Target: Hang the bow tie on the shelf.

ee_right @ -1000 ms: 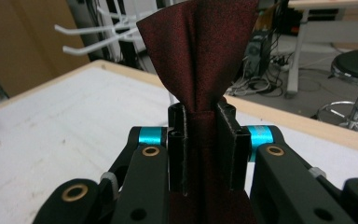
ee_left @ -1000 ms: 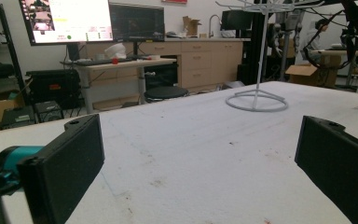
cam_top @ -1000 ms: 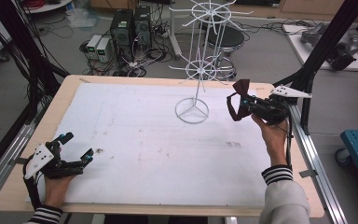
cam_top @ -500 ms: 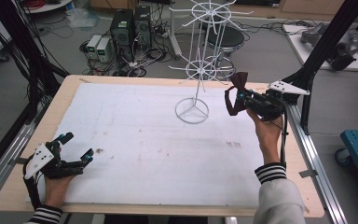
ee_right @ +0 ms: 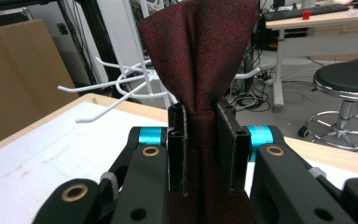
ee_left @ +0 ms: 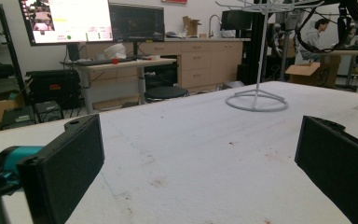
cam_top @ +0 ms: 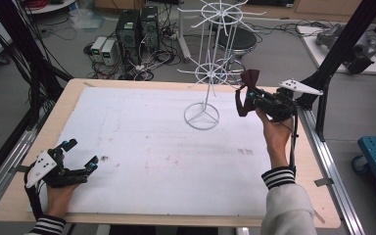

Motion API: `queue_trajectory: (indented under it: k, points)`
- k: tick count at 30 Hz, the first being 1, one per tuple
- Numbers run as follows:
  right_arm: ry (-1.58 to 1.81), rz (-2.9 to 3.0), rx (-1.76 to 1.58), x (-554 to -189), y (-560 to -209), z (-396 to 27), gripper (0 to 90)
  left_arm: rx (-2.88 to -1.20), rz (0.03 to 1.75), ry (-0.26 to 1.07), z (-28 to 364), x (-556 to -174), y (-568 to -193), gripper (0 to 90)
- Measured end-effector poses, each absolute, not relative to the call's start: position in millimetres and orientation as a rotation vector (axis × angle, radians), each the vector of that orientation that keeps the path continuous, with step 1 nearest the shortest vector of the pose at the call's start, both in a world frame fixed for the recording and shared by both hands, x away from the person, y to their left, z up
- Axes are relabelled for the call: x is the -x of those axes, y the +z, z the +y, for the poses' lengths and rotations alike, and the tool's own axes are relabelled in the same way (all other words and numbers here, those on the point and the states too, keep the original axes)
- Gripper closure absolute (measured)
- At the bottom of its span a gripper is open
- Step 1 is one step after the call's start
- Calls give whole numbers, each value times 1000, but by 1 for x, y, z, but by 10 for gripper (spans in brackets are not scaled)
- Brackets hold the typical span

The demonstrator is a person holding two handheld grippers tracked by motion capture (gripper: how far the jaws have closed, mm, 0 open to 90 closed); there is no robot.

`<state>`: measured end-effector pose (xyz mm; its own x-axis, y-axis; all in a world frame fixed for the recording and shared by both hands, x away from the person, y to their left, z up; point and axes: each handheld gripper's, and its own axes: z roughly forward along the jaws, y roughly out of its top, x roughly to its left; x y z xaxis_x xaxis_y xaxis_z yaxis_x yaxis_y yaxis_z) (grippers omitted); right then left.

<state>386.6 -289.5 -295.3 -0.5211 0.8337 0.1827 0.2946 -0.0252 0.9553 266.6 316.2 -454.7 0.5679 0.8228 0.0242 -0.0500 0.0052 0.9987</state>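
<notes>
A dark red bow tie (cam_top: 247,93) (ee_right: 200,60) is pinched at its knot by my right gripper (cam_top: 243,96) (ee_right: 201,149), which is shut on it and held up in the air. The tie hangs just right of the lower arms of a white wire display stand (cam_top: 210,73) whose ring base (cam_top: 201,116) sits on the white table cover. White hooks of the stand (ee_right: 116,88) show behind the tie in the right gripper view. My left gripper (cam_top: 81,157) (ee_left: 196,154) rests at the table's near left, jaws wide open with nothing between them. The stand's base (ee_left: 256,99) lies far ahead of it.
The white cover (cam_top: 147,147) spreads over a wooden table (cam_top: 318,161) with metal rails along both sides. Computer boxes and cables (cam_top: 127,39) sit on the floor behind the table. A black frame post (cam_top: 323,98) rises at the right edge, close to my right hand.
My right gripper has risen and shifted slightly left with the bow tie, closer to the stand's lower arms. The left gripper has stayed still.
</notes>
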Motion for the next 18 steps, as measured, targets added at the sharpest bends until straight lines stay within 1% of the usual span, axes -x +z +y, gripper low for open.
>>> queue_trajectory:
  k: [18]
  points:
    - [1587,1802,-1193,-392,-285,-268,759,-1405,717,783,316,-267,-455,17]
